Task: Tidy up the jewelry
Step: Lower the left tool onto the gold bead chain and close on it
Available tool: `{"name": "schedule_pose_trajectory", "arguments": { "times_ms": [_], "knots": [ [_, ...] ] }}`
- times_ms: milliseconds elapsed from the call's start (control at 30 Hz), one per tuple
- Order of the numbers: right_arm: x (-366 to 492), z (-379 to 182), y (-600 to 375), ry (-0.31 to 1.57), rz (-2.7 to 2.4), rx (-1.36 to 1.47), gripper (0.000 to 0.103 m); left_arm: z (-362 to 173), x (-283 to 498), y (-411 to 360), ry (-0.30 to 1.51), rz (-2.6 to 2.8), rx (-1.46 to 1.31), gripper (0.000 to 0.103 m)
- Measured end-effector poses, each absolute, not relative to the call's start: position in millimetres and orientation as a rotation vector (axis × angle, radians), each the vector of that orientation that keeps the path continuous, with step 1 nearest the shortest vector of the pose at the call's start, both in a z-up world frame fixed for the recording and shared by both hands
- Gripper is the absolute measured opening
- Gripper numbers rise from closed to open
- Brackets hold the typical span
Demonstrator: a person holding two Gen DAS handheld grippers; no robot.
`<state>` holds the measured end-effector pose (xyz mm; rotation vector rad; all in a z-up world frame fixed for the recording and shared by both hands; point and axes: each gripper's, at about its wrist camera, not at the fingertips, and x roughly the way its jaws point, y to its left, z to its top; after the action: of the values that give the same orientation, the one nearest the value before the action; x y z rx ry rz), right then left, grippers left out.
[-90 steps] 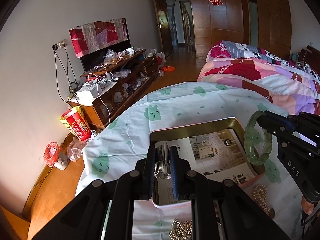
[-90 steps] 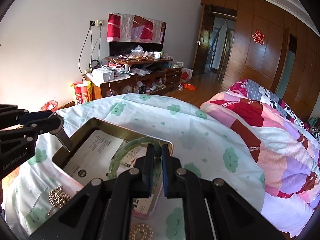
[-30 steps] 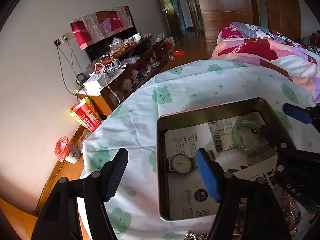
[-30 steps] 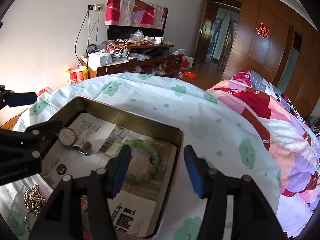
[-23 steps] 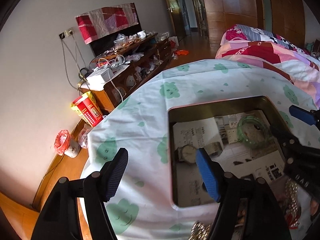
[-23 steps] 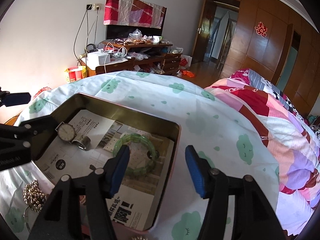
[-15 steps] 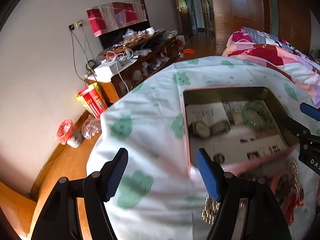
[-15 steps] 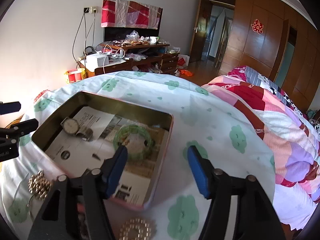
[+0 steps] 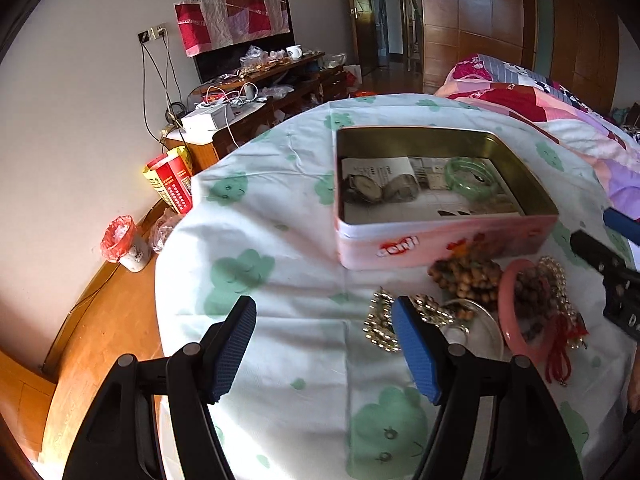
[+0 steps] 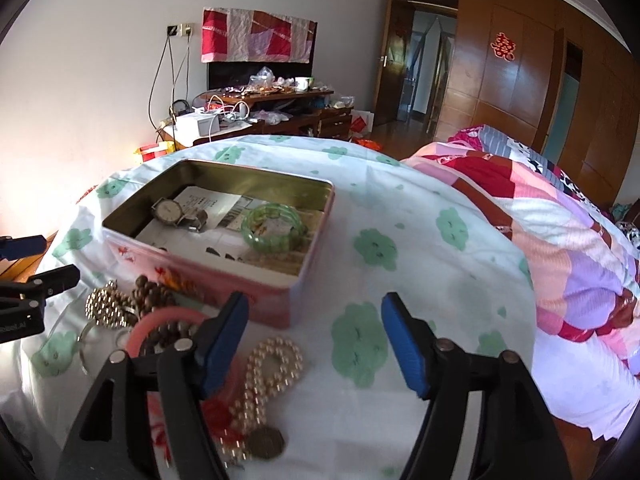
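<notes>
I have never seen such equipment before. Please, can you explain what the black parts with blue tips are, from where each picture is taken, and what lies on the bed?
The black parts are two hand-held grippers; a person carries one in each hand. Each has a camera that looks forward along its two blue-padded fingers, so there is one picture per gripper. The left gripper and the right gripper are both open and hold nothing.

On the flowered sheet stands an open pink tin lined with printed paper. Inside it lie a wristwatch and a green bangle.

In front of the tin, loose jewelry waits: a pearl strand, a pink bangle, brown wooden beads and a gold-coloured bead chain.
</notes>
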<state>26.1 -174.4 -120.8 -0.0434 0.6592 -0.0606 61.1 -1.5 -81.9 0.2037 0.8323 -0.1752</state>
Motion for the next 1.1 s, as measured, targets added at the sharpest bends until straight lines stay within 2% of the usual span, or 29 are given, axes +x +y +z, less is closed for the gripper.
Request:
{"name": "schedule_pose_trajectory", "arguments": {
  "times_ms": [400, 433, 467, 500, 533, 567, 600, 667, 733, 1100],
  "knots": [
    [17, -143, -169, 0.685, -0.070, -0.059, 0.074, -100, 65, -32, 0.850, -0.236, 0.241, 0.070],
    [17, -143, -169, 0.686, -0.069, -0.057, 0.074, -103, 67, -32, 0.859, -0.244, 0.235, 0.066],
    [18, -144, -169, 0.688, -0.069, -0.054, 0.074, -104, 69, -32, 0.870, -0.263, 0.215, 0.051],
    [17, -145, -170, 0.688, -0.071, -0.052, 0.074, -105, 71, -32, 0.883, -0.290, 0.193, 0.043],
    [17, -146, -170, 0.689, -0.072, -0.049, 0.074, -106, 71, -32, 0.889, -0.300, 0.192, 0.030],
    [16, -147, -171, 0.689, -0.074, -0.046, 0.074, -106, 71, -34, 0.894, -0.319, 0.192, 0.023],
    [16, -146, -172, 0.687, -0.077, -0.042, 0.074, -106, 70, -34, 0.893, -0.328, 0.190, 0.023],
    [15, -146, -171, 0.681, -0.081, -0.045, 0.074, -104, 68, -34, 0.889, -0.348, 0.176, 0.014],
    [15, -146, -169, 0.680, -0.082, -0.056, 0.074, -100, 65, -34, 0.871, -0.346, 0.182, 0.009],
    [13, -146, -168, 0.674, -0.086, -0.062, 0.074, -49, 49, -13, 0.736, -0.346, 0.142, 0.009]
  ]
}}
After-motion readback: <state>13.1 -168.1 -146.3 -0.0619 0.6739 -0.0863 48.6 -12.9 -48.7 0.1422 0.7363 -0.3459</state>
